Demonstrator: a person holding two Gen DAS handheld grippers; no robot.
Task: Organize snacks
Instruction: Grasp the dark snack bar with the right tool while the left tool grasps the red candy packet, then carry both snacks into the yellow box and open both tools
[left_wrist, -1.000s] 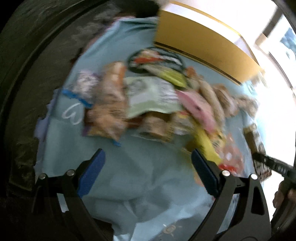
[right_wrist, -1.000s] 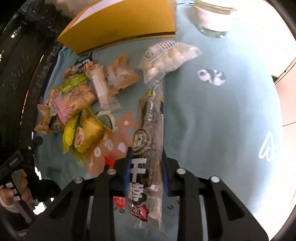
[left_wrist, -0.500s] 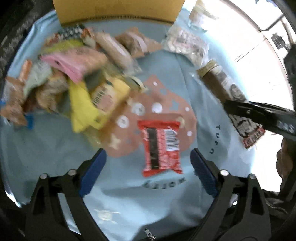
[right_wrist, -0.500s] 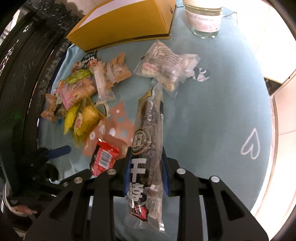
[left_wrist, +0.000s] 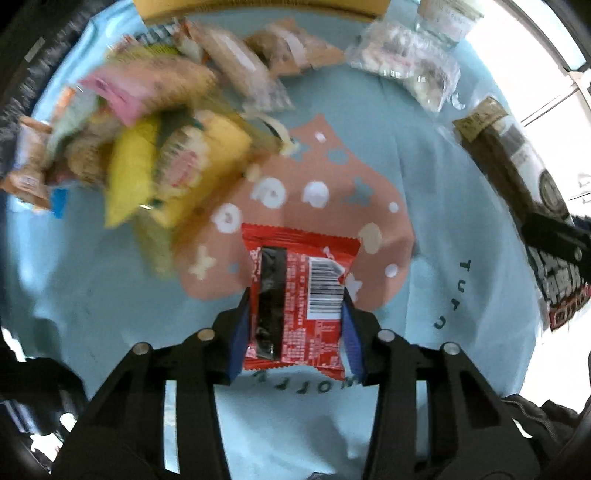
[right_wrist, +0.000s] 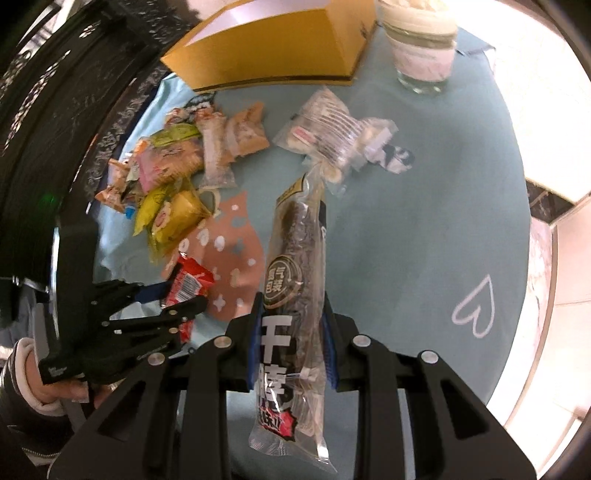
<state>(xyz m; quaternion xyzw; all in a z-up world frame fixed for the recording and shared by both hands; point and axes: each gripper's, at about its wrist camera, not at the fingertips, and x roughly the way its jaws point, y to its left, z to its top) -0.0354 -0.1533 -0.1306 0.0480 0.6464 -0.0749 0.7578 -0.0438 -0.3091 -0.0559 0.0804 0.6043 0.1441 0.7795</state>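
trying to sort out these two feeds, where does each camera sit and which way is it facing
Left wrist: sits on the left gripper, looking forward and down at the blue cloth; its fingers clamp a red packet.
Right wrist: sits on the right gripper, looking along a long dark snack pack toward the yellow box; the left gripper and hand show at its left.
Shared: red packet, dark pack, pink patch, snack pile.

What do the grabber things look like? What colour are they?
Both grippers, left and right, are black plastic frames with triangle-shaped cutouts and round silver bolts. Their fingers wear flat blue pads. The hand on the left handle pokes out of a dark sleeve with a pale cuff.
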